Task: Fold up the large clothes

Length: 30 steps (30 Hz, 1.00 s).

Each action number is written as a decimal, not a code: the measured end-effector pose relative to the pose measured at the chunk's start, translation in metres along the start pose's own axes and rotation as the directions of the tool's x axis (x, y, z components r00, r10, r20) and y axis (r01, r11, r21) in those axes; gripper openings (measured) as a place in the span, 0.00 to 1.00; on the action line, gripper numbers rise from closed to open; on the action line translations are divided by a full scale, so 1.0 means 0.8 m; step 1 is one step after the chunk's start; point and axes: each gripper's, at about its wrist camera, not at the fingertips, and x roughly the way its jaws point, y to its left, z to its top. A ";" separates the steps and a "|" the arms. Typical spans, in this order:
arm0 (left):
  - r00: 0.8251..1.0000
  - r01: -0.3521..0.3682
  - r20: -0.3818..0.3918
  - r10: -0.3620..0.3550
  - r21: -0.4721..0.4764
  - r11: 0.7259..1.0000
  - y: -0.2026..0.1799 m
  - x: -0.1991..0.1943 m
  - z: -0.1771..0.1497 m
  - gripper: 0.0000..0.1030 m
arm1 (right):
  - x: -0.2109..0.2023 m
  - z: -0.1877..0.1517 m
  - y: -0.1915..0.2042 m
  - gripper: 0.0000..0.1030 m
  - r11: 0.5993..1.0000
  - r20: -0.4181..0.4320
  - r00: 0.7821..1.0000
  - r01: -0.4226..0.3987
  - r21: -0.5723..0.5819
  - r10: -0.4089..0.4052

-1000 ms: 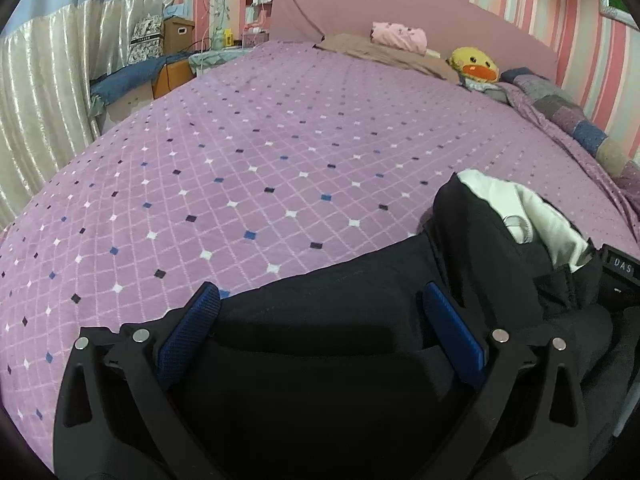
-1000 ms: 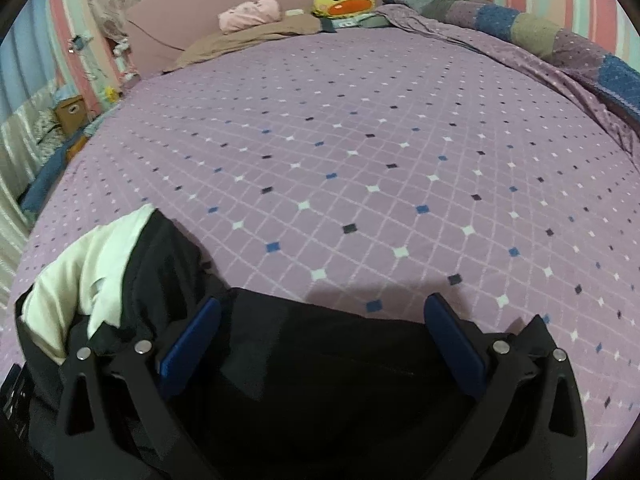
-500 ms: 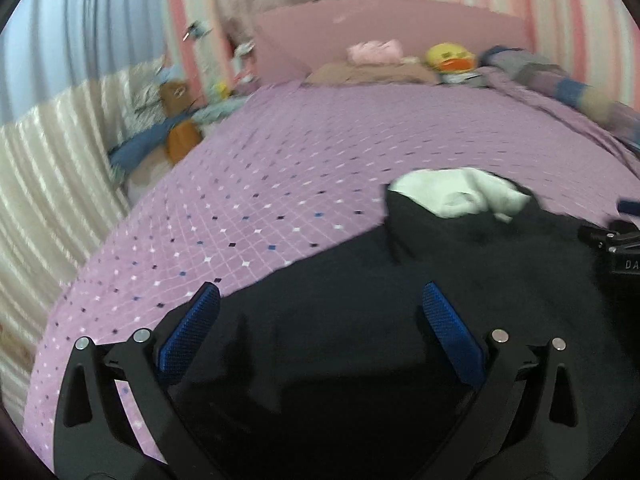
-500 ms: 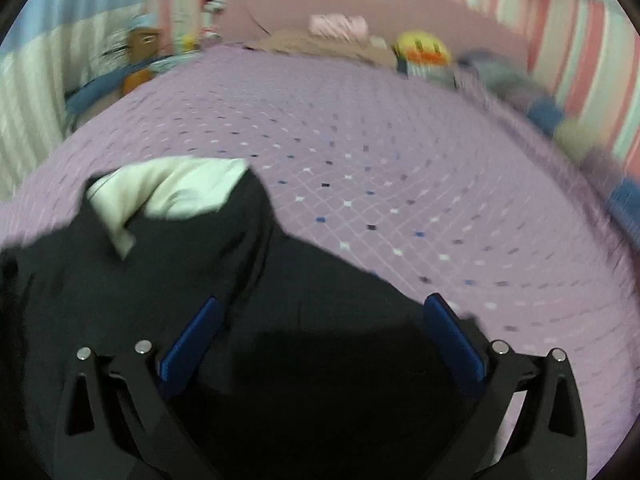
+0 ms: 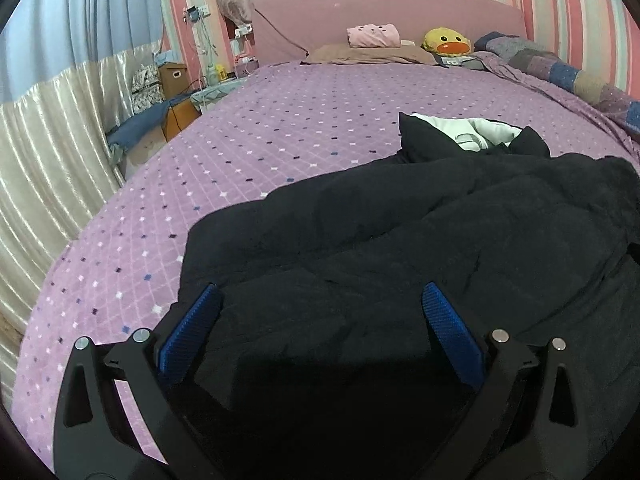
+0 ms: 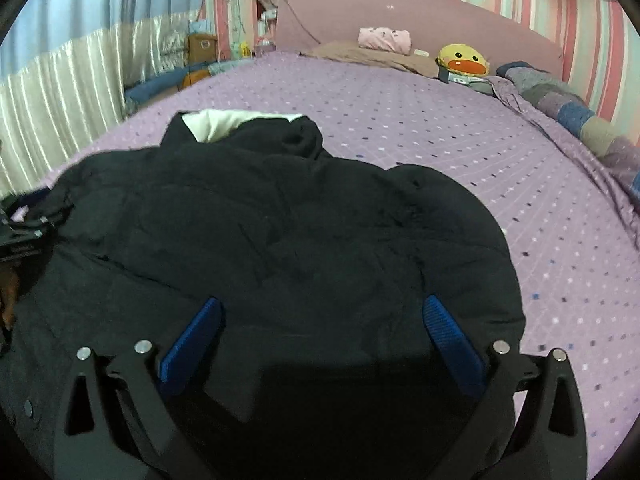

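Note:
A large black padded jacket with a white lining at its collar lies bunched on the purple bed. It also shows in the right wrist view, with the white collar at its far end. My left gripper is open and hovers over the jacket's near left part, holding nothing. My right gripper is open over the jacket's near right part, holding nothing. The left gripper's black body shows at the left edge of the right wrist view.
The purple patterned bedspread stretches to a pink headboard. A brown pillow, a folded pink cloth and a yellow duck plush lie at the head. A patchwork quilt runs along the right. Curtains and boxes stand on the left.
Both grippers have pulled back and risen away from the jacket. The jacket now lies spread wider on the bed, and more of it shows in both views.

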 end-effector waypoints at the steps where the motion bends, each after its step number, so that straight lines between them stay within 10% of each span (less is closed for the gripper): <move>1: 1.000 0.009 0.007 -0.009 -0.014 1.000 0.003 0.000 -0.002 0.97 | 0.000 -0.001 0.000 0.99 1.000 0.004 1.000 -0.001 -0.002 0.001; 11: 0.999 0.025 0.020 -0.025 -0.030 0.999 0.004 0.004 -0.006 0.97 | 0.005 -0.006 0.001 0.99 1.000 0.015 1.000 -0.012 0.001 0.012; 17: 0.989 -0.144 -0.016 0.145 0.058 0.988 -0.014 -0.017 -0.002 0.97 | 0.001 -0.003 0.010 0.99 0.999 -0.026 0.999 0.029 -0.026 -0.029; 30: 0.996 -0.004 -0.087 -0.005 -0.095 0.995 0.041 -0.237 -0.121 0.97 | -0.229 -0.104 0.040 0.98 0.992 0.083 0.990 0.112 0.050 -0.116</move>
